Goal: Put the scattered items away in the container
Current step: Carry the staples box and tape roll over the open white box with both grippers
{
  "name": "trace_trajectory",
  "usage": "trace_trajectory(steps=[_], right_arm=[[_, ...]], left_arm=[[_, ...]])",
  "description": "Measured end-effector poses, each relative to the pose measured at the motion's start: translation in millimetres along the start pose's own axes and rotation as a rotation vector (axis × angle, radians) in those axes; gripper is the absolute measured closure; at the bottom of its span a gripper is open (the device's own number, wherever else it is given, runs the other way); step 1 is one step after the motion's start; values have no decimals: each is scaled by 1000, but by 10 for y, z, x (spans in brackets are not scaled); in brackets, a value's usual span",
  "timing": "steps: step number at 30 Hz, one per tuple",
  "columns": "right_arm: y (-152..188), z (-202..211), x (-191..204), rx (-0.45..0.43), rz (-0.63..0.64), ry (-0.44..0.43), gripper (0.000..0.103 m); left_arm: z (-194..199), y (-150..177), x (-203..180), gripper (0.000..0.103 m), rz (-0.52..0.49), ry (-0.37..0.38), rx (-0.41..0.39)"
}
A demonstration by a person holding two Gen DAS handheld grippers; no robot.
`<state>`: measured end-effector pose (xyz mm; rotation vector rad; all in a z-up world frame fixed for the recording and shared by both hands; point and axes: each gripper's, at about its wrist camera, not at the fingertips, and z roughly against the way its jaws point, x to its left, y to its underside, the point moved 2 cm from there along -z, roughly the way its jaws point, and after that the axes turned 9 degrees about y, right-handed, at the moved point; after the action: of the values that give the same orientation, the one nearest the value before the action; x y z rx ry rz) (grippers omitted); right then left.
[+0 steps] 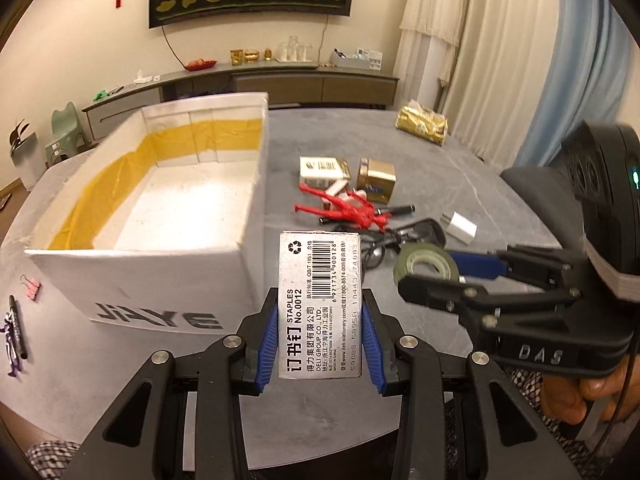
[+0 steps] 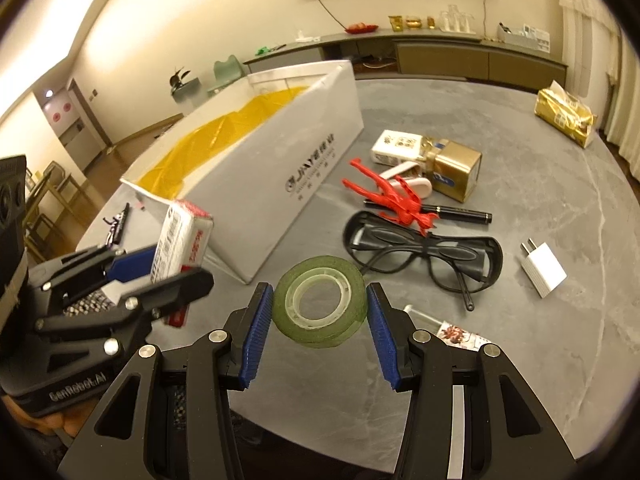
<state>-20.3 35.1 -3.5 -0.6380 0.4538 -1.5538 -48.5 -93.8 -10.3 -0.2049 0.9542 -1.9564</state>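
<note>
Nearest the cameras, two hand-held grippers hover level above the grey desk [image 2: 520, 360]. The left gripper [image 1: 320, 336] has its jaws clenched on a box of staples [image 1: 320, 304], held upright just right of the near corner of the white container [image 1: 168, 288]. To its right, the right gripper [image 2: 320, 320] has its jaws closed on a green tape roll [image 2: 320, 300], lifted clear of the desk. Beyond the roll lie black glasses [image 2: 424, 248], a white plug [image 2: 543, 270], a pen [image 2: 464, 213] and a red figure [image 2: 394, 198]. Farther off sit a gold box [image 2: 456, 176], a white box [image 2: 396, 146], and, at far right, a gold packet [image 2: 564, 118].
</note>
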Motion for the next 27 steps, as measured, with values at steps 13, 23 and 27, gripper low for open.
trace_trajectory(steps=[13,23,27], right_arm=[[-134,280,352,-45,67,-10,53],[-309,346,603,-71,132,-7,53],[-408,367,690,-83,157,-6,53]], left_arm=[[377,-165,230,64,44,0,-86],[594,-343,465,64,69,-13,-151],[652,-416,555,64,68,-19,-167]])
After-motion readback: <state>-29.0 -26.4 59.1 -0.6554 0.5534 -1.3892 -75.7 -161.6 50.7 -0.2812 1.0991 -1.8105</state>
